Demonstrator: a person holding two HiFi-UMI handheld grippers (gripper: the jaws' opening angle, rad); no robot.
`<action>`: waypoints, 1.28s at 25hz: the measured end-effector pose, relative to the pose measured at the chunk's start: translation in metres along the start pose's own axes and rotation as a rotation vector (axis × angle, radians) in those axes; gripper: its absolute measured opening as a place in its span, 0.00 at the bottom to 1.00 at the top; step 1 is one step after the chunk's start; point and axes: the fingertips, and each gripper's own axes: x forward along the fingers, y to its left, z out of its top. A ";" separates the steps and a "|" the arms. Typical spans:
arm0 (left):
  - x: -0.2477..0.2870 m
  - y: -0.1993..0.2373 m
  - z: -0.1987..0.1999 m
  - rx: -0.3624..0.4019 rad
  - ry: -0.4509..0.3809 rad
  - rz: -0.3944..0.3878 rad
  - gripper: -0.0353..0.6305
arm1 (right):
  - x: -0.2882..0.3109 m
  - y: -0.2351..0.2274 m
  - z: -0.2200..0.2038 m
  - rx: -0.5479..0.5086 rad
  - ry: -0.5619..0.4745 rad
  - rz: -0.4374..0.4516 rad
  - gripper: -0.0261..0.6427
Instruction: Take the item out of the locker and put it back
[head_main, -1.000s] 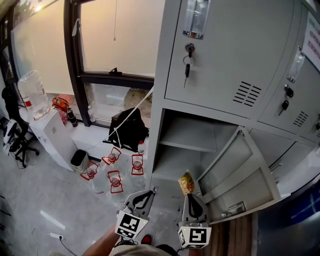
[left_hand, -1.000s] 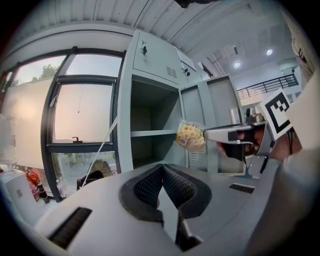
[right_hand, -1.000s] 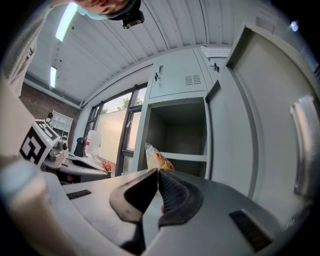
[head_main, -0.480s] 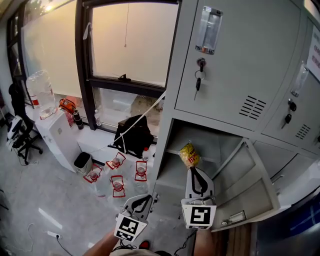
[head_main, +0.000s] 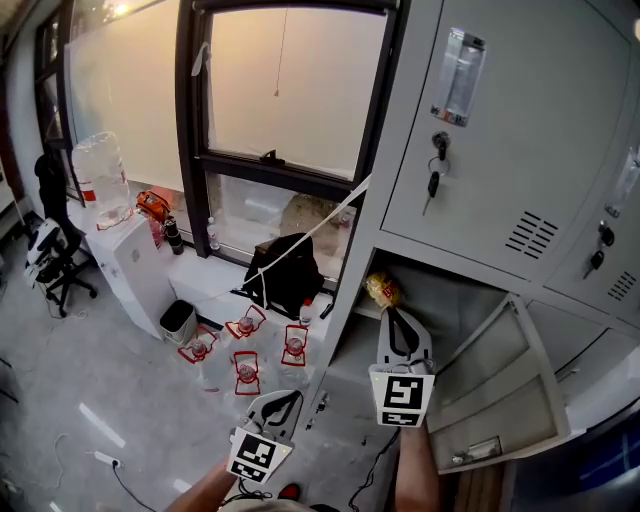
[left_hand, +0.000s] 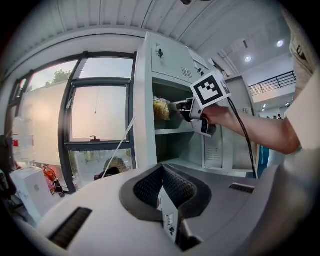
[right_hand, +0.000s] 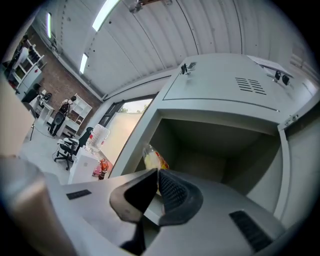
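A yellow snack bag is pinched at its lower end by my right gripper, which is shut on it. The bag is held up at the left front edge of the open grey locker compartment. In the right gripper view the bag sticks up just beyond the closed jaws of the right gripper, with the dark compartment behind it. My left gripper hangs low in front of me, shut with nothing in it. The left gripper view shows the left gripper and, farther off, the bag at the locker.
The locker door swings open to the right. A key hangs in the shut door above. On the floor to the left are several water bottles, a black bag, a small bin and a white cabinet.
My right gripper has lifted the snack bag from low in front of the locker up to the compartment's upper left front. The left gripper has stayed low.
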 end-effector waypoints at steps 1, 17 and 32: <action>-0.001 0.003 -0.001 -0.001 0.002 0.005 0.08 | 0.003 -0.002 -0.001 0.002 0.001 -0.002 0.07; 0.004 0.015 -0.011 -0.016 0.026 0.027 0.08 | 0.035 -0.008 -0.036 0.013 0.075 -0.002 0.07; 0.013 0.023 -0.017 -0.028 0.041 0.033 0.08 | 0.046 0.019 -0.062 -0.020 0.106 0.039 0.07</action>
